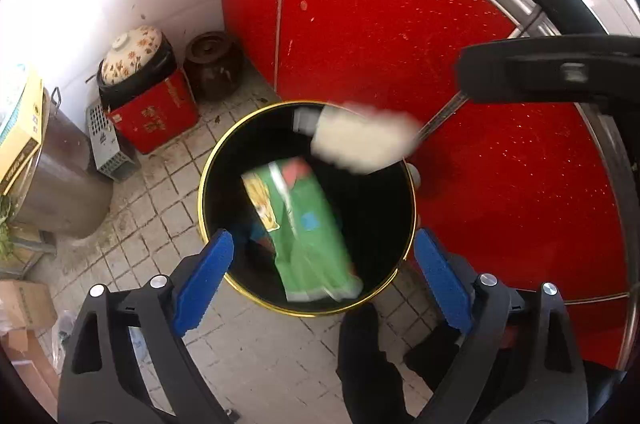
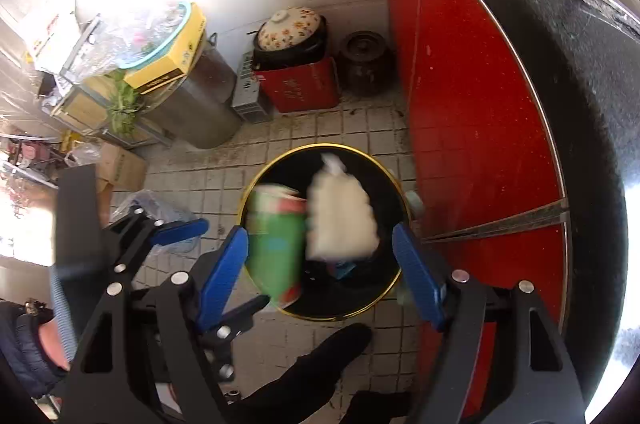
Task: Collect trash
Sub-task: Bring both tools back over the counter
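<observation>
A round black bin with a gold rim [image 1: 208,160] [image 2: 394,184] stands on the tiled floor beside the red cabinet. A green snack packet [image 1: 308,236] [image 2: 276,244] and a white crumpled bag [image 1: 360,140] [image 2: 340,220] are blurred in mid-air over the bin's mouth. My left gripper [image 1: 324,284] is open and empty right above the bin. My right gripper [image 2: 320,272] is open and empty above the bin too. The left gripper's blue fingers [image 2: 176,230] show at the left of the right wrist view.
A red cabinet [image 1: 400,44] stands right of the bin. In the corner are a red box [image 1: 154,112] with a flowered lidded pot [image 1: 132,54], a brown jar [image 1: 214,64], a metal drum [image 1: 60,180] and cardboard boxes [image 2: 120,168]. A dark shoe [image 2: 320,368] is near the bin.
</observation>
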A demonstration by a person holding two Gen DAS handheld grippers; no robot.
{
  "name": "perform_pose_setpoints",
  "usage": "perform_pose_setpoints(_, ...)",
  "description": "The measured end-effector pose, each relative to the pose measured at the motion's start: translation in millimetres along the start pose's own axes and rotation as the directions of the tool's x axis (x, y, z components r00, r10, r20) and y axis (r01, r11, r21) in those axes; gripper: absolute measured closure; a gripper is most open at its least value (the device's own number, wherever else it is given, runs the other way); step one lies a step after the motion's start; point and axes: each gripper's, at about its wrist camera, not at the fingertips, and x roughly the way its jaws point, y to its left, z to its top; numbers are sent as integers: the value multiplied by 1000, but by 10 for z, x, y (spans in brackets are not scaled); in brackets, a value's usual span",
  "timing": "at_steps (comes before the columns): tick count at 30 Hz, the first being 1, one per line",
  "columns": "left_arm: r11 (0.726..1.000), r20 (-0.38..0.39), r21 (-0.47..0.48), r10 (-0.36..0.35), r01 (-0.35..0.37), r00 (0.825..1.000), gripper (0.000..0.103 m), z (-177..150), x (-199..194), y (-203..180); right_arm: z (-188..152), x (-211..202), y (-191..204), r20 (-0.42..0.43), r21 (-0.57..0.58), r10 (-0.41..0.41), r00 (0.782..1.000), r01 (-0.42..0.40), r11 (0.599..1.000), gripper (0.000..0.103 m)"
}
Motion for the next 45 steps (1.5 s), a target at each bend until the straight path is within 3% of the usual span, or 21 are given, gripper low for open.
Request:
perform_pose_setpoints(6,1000,8,12,18,-18,1000,14,23,-264,-53,-99,-555,153,52,-49,-1,999,4,999,22)
perform_pose_setpoints(10,997,44,73,35,-38,998,10,122,-715,-314,-221,-1178,110,115,-30,-17,993,21,999,15)
perform_pose_setpoints(12,988,56,124,82,-88,995,7,224,-962,-554,-296,-1587,21,162,11,-48,986,47,999,10)
perform_pose_setpoints(15,978,82,194,54,-69,995,7,407,-1299,-933,-501,-2234,-209,234,102,-135,963,113,988,7)
perform_pose_setpoints(19,937,123,347,-72,25,990,7,715,-1709,-1740,-970,-3054,-612,289,291,-302,908,218,932,7)
perform_pose_setpoints(21,893,113,442,-151,86,982,7,814,-1822,-2213,-1314,-3448,-834,295,413,-409,863,271,870,7)
perform_pose_setpoints(24,788,70,585,-282,189,957,7,888,-1961,-2995,-1915,-3966,-1150,272,583,-537,799,307,752,7)
perform_pose_setpoints(26,694,26,678,-353,242,935,7,850,-2041,-3517,-2384,-4279,-1314,234,689,-620,749,322,649,7)
perform_pose_setpoints(28,595,-15,758,-395,268,919,7,747,-2122,-4013,-2760,-4466,-1411,208,754,-667,716,318,576,7)
perform_pose_setpoints(30,494,-69,824,-400,279,914,7,567,-2147,-4450,-3178,-4639,-1468,167,814,-720,674,318,487,7)
perform_pose_setpoints(33,383,-121,876,-414,293,902,7,361,-2212,-4884,-3697,-4806,-1549,106,867,-751,652,309,391,7)
perform_pose_setpoints(36,318,-169,894,-412,315,896,7,232,-2165,-5154,-4091,-4895,-1589,69,898,-764,641,293,327,7)
perform_pose_setpoints(38,298,-185,899,-409,322,894,7,170,-2143,-5232,-4248,-4913,-1581,50,908,-769,637,292,301,7)
perform_pose_setpoints(45,247,-197,918,-398,311,896,7,155,-2047,-5528,-4444,-4921,-1740,32,907,-764,644,303,293,8)
